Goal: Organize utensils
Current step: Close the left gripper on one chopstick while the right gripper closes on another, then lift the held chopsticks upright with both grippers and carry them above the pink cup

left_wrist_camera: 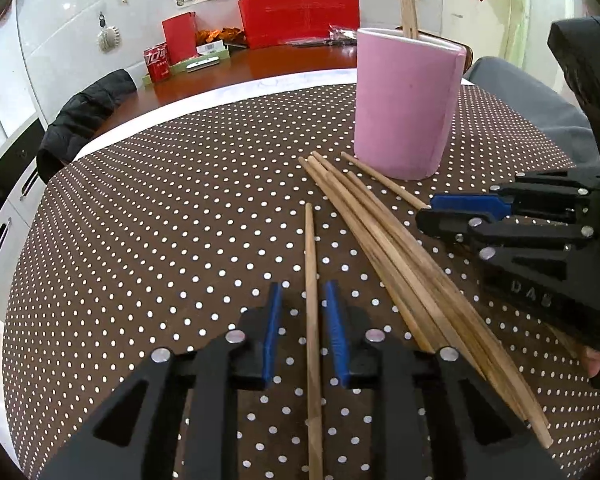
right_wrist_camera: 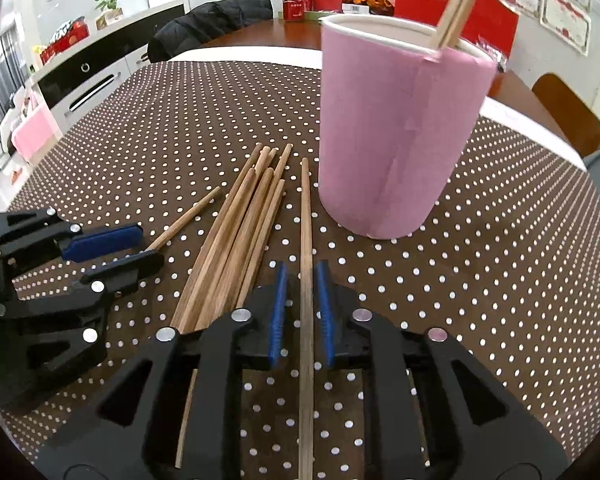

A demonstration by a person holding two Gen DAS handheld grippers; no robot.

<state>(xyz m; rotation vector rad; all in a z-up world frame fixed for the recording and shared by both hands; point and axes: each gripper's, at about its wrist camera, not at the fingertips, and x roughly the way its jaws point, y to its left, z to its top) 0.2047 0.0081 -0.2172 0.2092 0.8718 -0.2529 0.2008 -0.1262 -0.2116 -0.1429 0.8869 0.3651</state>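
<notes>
L gripper (left_wrist_camera: 302, 308) & R gripper (right_wrist_camera: 302, 288) each straddle 1 chopstick (left_wrist_camera: 311, 280) lengthwise on cloth, pads slightly apart, not clamped; bundle (right_wrist_camera: 236, 236) lies btwn them.

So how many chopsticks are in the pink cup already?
2 chopsticks. Both stand side by side in the pink cup, leaning on its rim. Shorter ones could be hidden inside.

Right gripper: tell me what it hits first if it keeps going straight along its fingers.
Probably the polka-dot tablecloth, since the right gripper points downward along the single chopstick between its pads; past that lies the pink cup.
</notes>
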